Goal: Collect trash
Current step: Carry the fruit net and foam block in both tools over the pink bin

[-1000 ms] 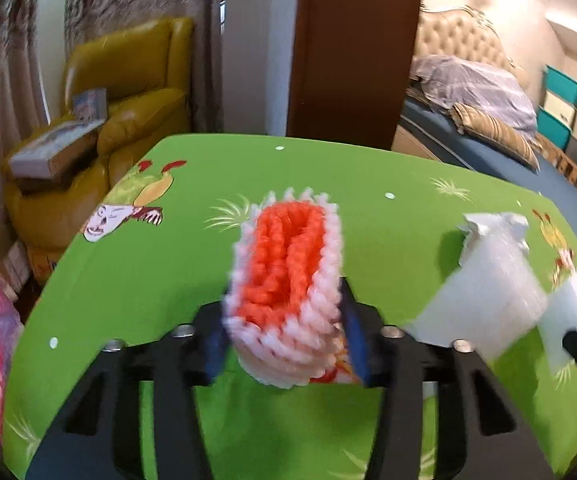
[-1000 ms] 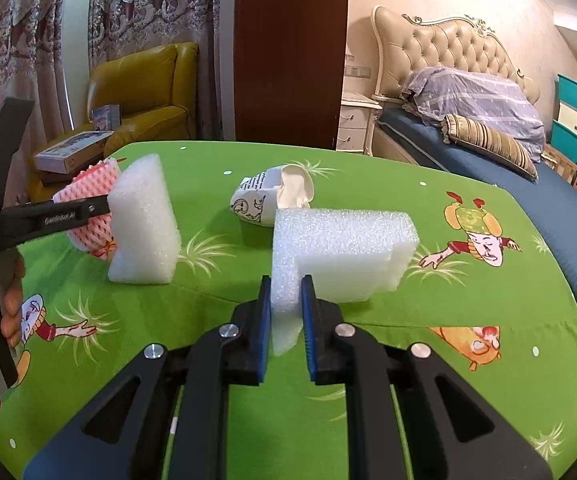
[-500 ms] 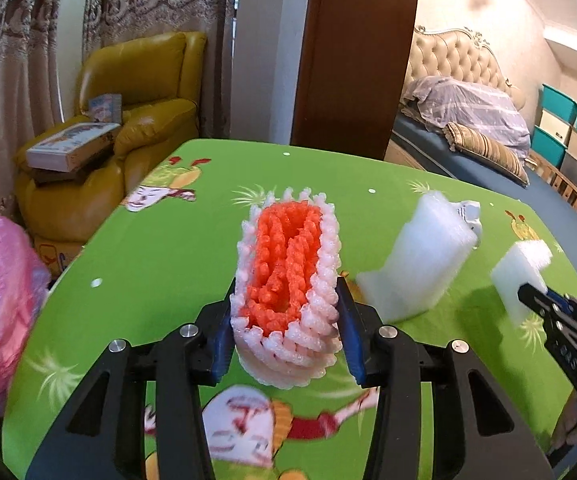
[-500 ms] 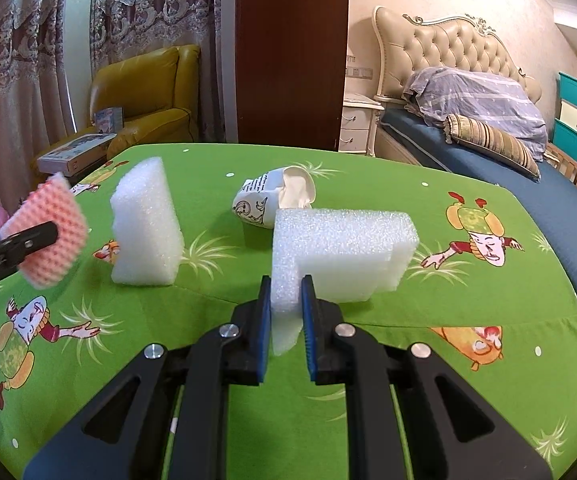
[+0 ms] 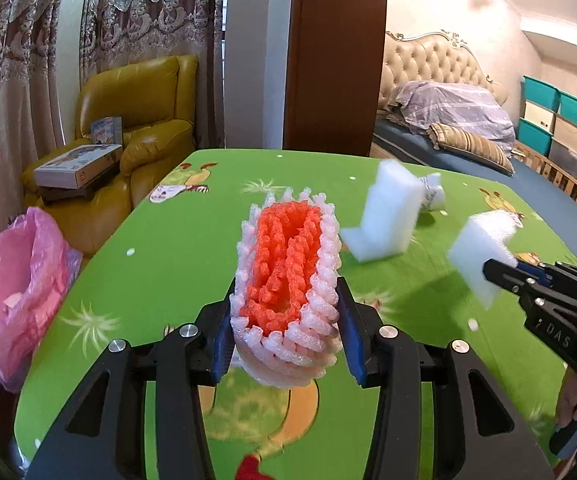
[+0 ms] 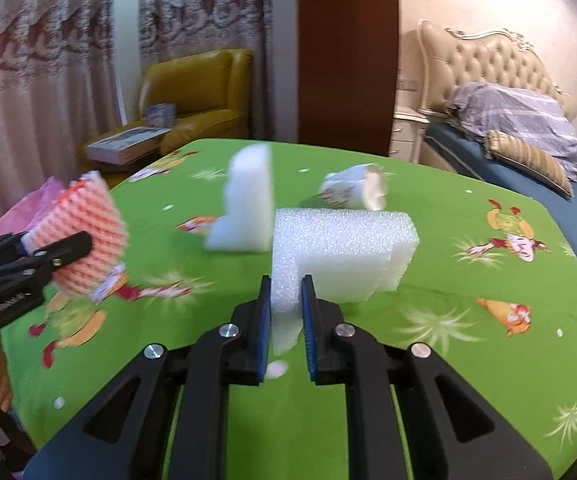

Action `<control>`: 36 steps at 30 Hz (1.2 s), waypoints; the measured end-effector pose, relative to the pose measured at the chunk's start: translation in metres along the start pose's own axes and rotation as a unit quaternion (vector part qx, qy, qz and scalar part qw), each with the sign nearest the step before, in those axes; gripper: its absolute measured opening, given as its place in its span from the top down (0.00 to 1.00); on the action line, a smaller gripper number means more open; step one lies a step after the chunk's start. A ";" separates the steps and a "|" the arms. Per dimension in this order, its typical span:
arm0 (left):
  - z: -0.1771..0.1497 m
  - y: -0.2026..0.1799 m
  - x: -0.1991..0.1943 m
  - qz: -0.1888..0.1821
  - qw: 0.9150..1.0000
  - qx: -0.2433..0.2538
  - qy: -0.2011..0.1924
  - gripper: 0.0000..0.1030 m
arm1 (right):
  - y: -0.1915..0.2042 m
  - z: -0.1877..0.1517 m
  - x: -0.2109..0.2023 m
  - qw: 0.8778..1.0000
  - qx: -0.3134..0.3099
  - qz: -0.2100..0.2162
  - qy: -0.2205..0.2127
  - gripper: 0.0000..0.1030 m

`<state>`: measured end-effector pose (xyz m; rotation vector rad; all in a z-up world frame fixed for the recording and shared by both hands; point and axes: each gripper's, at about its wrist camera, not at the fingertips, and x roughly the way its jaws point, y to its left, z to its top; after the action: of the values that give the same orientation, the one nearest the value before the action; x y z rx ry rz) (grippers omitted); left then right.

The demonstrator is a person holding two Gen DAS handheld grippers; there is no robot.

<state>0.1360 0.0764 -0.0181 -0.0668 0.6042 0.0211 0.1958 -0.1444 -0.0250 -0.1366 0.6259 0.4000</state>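
Left hand-held gripper (image 5: 286, 330): clamped on orange-and-white foam net (image 5: 288, 280) — above green counter (image 5: 176, 264).
Right hand-held gripper (image 6: 284, 320): clamped on white foam block (image 6: 340, 252).
Far left: pink bag (image 5: 12, 292).

Right gripper (image 5: 488, 270) body: white lettering, seemingly "DAS"; other print too blurred.
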 end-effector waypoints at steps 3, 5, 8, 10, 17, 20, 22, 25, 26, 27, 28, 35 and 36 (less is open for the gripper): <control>-0.007 -0.002 -0.008 0.001 1.000 0.005 -0.002 0.59 | 0.012 -0.004 -0.007 1.000 -0.010 0.016 0.002 0.86; -0.011 -0.003 -0.012 -0.001 1.000 0.009 -0.003 0.59 | 0.019 -0.005 -0.010 1.000 -0.013 0.028 0.004 0.86; -0.017 -0.002 -0.017 0.005 1.000 0.018 -0.003 0.59 | 0.027 -0.007 -0.013 0.999 -0.020 0.036 0.005 0.86; -0.019 0.000 -0.018 0.003 1.000 0.019 -0.001 0.59 | 0.031 -0.008 -0.013 0.999 -0.021 0.043 0.007 0.86; -0.025 0.009 -0.027 0.019 1.000 0.022 -0.011 0.59 | 0.050 -0.013 -0.015 0.998 -0.045 0.051 0.010 0.86; -0.030 0.014 -0.031 0.021 0.999 0.023 -0.013 0.59 | 0.060 -0.012 -0.016 0.997 -0.062 0.050 0.006 0.86; -0.034 0.016 -0.034 0.027 0.999 0.026 -0.016 0.59 | 0.068 -0.012 -0.017 0.996 -0.069 0.056 0.007 0.86; -0.037 0.025 -0.039 0.028 0.999 0.020 -0.017 0.59 | 0.081 -0.010 -0.017 0.994 -0.085 0.067 0.007 0.86; -0.038 0.029 -0.041 0.032 0.999 0.018 -0.019 0.59 | 0.086 -0.010 -0.018 0.993 -0.091 0.072 0.007 0.86; -0.040 0.035 -0.044 0.036 0.999 0.015 -0.021 0.59 | 0.092 -0.009 -0.018 0.992 -0.098 0.079 0.006 0.86; -0.040 0.040 -0.047 0.039 0.999 0.013 -0.022 0.59 | 0.097 -0.009 -0.019 0.991 -0.105 0.085 0.005 0.86; -0.047 0.083 -0.071 0.075 0.996 0.000 -0.039 0.59 | 0.131 -0.001 -0.012 0.983 -0.143 0.113 0.006 0.86; -0.048 0.090 -0.075 0.081 0.996 -0.004 -0.042 0.59 | 0.136 0.000 -0.011 0.982 -0.147 0.116 0.007 0.86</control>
<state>0.0435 0.1628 -0.0200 -0.0240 0.5237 0.1832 0.1325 -0.0242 -0.0192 -0.3507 0.5949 0.7177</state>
